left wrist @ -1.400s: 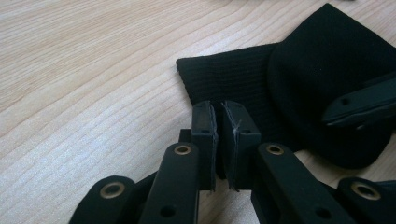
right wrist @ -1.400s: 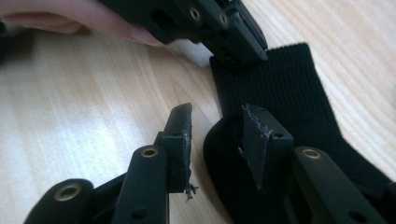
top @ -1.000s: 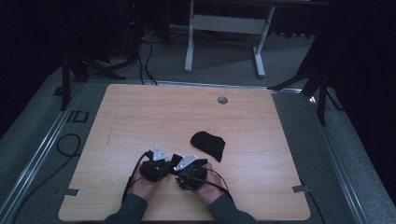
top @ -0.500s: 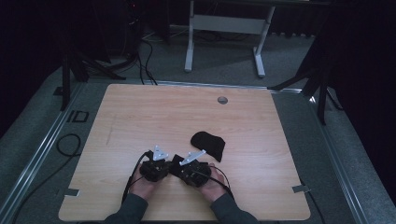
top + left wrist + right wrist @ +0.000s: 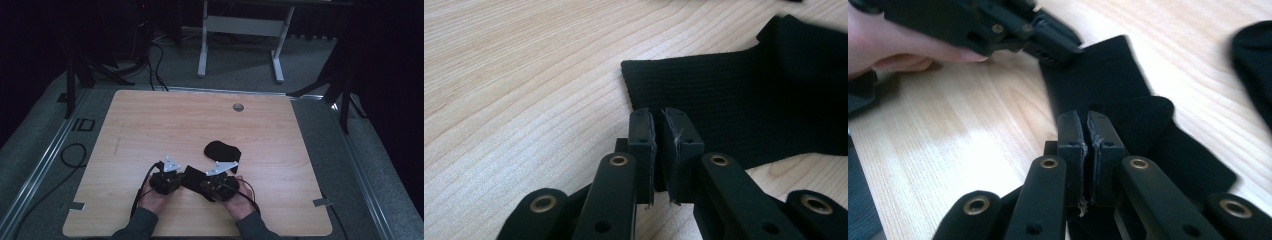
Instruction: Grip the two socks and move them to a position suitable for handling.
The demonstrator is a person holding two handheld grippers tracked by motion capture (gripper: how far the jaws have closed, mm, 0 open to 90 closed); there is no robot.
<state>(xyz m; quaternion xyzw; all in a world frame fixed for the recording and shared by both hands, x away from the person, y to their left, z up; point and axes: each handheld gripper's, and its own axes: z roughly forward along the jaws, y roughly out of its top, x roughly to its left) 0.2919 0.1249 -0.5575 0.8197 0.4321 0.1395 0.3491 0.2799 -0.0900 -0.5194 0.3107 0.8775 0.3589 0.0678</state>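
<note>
Black sock (image 5: 192, 176) stretched between both hand-held grippers, each pinching it.

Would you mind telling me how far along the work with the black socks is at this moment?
Done: one sock lies bunched on the table, apart from the hands. In hand: the left gripper and right gripper are both shut at the other sock, which is stretched flat between them, one part turned over. Left: finishing that fold and probably pairing the two.

Black ribbed knit sock (image 5: 744, 100), matt wood table (image 5: 524, 75)
</note>
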